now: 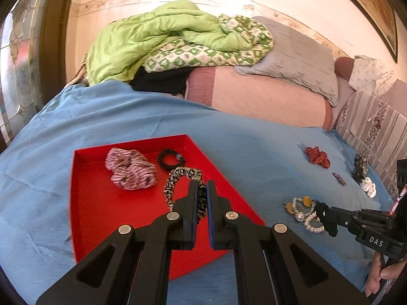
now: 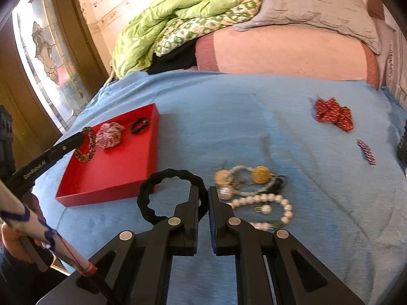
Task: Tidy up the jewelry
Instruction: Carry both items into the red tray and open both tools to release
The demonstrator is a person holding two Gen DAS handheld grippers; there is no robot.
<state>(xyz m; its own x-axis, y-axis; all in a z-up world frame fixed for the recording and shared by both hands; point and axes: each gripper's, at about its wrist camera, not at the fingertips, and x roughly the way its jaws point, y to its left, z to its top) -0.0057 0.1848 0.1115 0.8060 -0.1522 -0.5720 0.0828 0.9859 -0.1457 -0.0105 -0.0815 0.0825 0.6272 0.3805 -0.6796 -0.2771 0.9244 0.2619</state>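
Note:
My left gripper (image 1: 202,186) is shut on a leopard-print scrunchie (image 1: 178,178) and holds it over the red tray (image 1: 89,203). The tray holds a pink striped scrunchie (image 1: 131,169) and a black hair tie (image 1: 170,158). My right gripper (image 2: 203,192) is shut on a black scrunchie (image 2: 162,178) above the blue sheet, just right of the tray's (image 2: 106,178) near corner. Beside it lies a heap of pearl strands and gold earrings (image 2: 257,190). In the right wrist view the left gripper (image 2: 73,139) shows with the leopard scrunchie (image 2: 87,147).
A red bow (image 2: 333,113) and a small patterned clip (image 2: 366,151) lie on the blue sheet (image 2: 229,106) to the right. More small pieces (image 1: 363,175) lie at the far right. A green quilt (image 1: 157,38) and a grey pillow (image 1: 300,58) lie behind.

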